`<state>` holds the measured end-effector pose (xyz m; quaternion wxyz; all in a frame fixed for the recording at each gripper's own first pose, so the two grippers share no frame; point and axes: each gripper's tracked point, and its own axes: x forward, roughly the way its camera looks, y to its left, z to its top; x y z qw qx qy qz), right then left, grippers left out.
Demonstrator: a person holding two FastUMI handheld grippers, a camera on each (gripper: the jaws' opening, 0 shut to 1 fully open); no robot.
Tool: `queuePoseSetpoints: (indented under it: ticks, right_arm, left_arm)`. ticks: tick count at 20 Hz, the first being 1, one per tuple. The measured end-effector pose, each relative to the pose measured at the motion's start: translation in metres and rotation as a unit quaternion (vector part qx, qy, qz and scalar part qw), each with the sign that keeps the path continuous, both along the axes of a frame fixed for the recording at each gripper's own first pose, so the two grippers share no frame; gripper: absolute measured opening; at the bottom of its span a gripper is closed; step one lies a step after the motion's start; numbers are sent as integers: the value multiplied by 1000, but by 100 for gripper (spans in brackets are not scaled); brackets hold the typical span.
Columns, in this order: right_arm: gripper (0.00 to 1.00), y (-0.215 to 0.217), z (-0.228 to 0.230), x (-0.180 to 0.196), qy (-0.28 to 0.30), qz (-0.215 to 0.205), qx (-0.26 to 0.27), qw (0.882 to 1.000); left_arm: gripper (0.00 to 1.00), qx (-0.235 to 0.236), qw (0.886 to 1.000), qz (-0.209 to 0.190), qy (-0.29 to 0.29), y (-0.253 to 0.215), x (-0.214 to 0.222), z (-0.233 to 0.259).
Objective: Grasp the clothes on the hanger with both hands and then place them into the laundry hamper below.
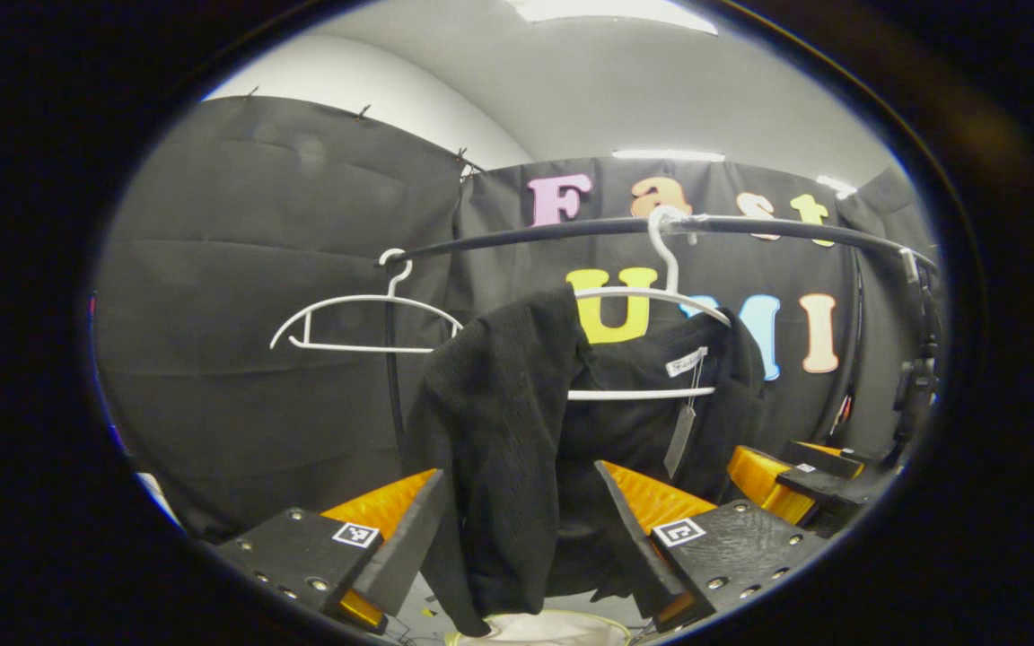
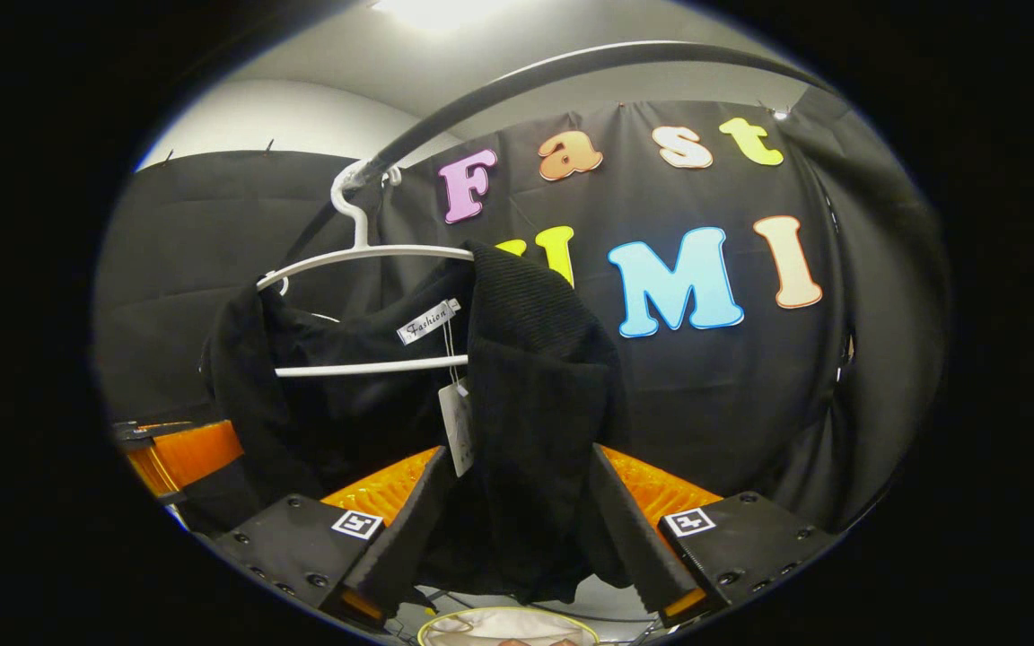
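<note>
A black garment [image 1: 499, 422] hangs on a white hanger [image 1: 652, 296] from a black rail [image 1: 571, 231]. My left gripper [image 1: 521, 538] is open, its fingers standing on either side of the garment's left shoulder and sleeve. In the right gripper view the same garment [image 2: 535, 395] drapes off the hanger [image 2: 364, 256]. My right gripper [image 2: 512, 538] is open with the hanging cloth filling the gap between its fingers. A paper tag [image 2: 456, 422] dangles at the collar. Below, the pale rim of the laundry hamper [image 2: 508, 621] peeks out, and the hamper [image 1: 553, 628] also lies under the left gripper.
A second, bare white hanger [image 1: 364, 314] hangs on the rail to the left of the garment. The right gripper [image 1: 786, 475] appears at the far side in the left gripper view, and the left gripper [image 2: 176, 453] at the left edge of the right gripper view. Black cloth walls close in behind.
</note>
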<state>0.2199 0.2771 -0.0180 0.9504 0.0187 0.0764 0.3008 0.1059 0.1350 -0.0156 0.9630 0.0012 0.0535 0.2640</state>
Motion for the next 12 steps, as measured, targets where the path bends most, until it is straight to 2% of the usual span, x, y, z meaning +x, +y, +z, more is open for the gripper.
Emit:
queuePoseSetpoints:
  ticks: [1,2,3,4,9,10,11,12]
  right_arm:
    - [93,4,-1,5,0,1,0,1000]
    - [98,8,-1,9,1,4,1,1000]
    - [93,13,-2,13,4,6,2,1000]
    - [98,18,-4,17,6,9,3,1000]
    - [98,37,-11,37,6,22,-5,1000]
    - [93,40,-11,41,5,24,-2,1000]
    - [93,42,-13,46,4,23,-2,1000]
    - [98,44,-13,49,5,23,-2,1000]
  left_arm:
    - [94,3,1000,4,3,3,1,-1]
    - [94,3,1000,7,5,5,3,-2]
    - [94,2,1000,10,5,7,5,-3]
    - [94,-2,1000,14,7,9,8,-5]
    - [94,-32,999,25,4,14,24,-15]
    - [94,-35,999,29,2,16,26,-16]
    - [94,-36,999,36,4,20,27,-18]
    - [94,-35,998,42,5,23,28,-19]
